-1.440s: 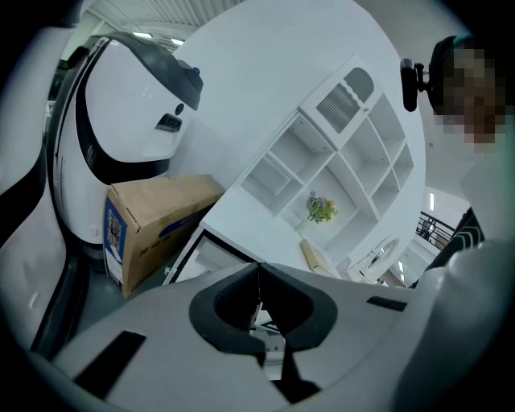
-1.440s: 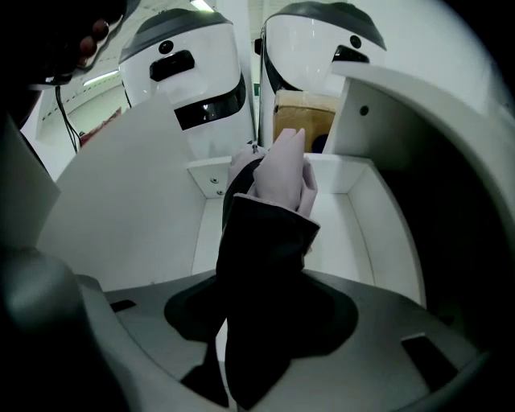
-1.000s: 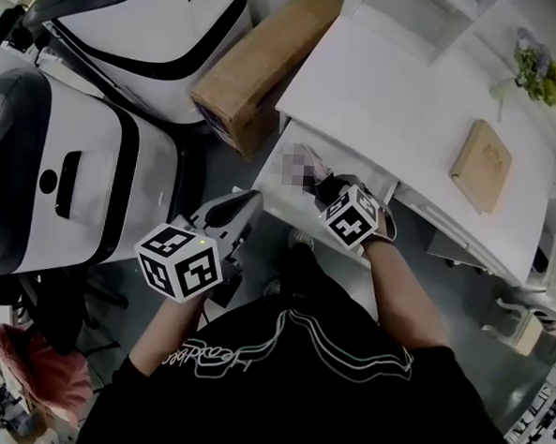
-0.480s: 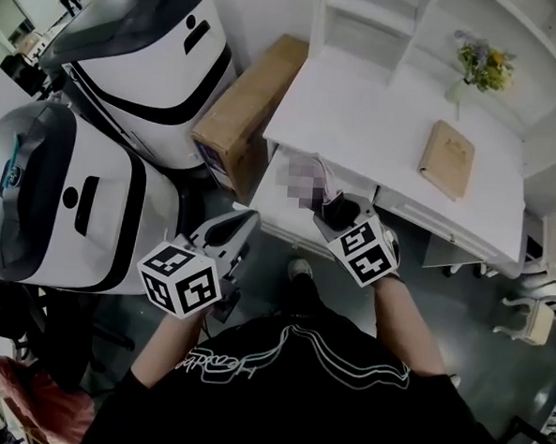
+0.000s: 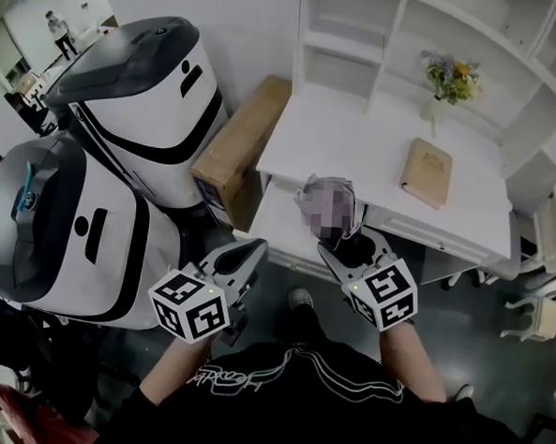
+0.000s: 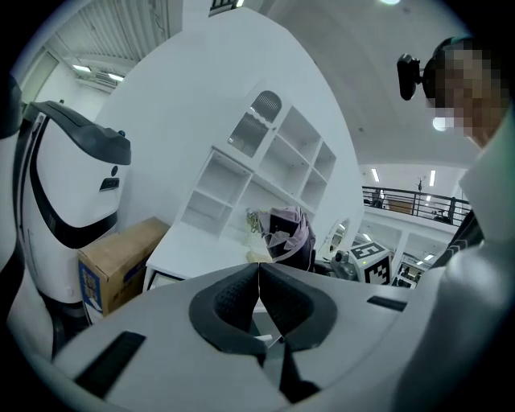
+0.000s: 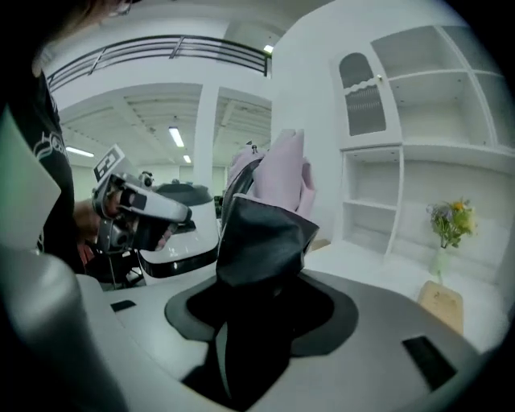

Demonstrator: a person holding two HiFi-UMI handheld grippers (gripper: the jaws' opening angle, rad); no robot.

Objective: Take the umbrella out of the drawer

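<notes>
The folded umbrella [image 5: 345,232], pink and black cloth, stands upright between the jaws of my right gripper [image 5: 351,253], which is shut on its black lower part. It hangs in the air in front of the white desk [image 5: 358,141], above the pulled-out white drawer [image 5: 276,227]. In the right gripper view the umbrella [image 7: 265,217] rises straight out of the right gripper [image 7: 261,302]. My left gripper [image 5: 247,260] is to the left of it, shut and empty; its pads [image 6: 241,296] meet. From there the umbrella [image 6: 288,233] shows ahead.
Two big white-and-black machines [image 5: 149,96] [image 5: 62,227] stand at the left, with a cardboard box [image 5: 241,139] against the desk. A tan book [image 5: 427,172] and a vase of flowers [image 5: 446,81] are on the desk under white shelves [image 5: 364,39]. A white chair [image 5: 535,312] is at the right.
Both grippers have risen. The right one has carried the umbrella up from the drawer's level and turned it more upright. The head view has tilted up toward the shelves.
</notes>
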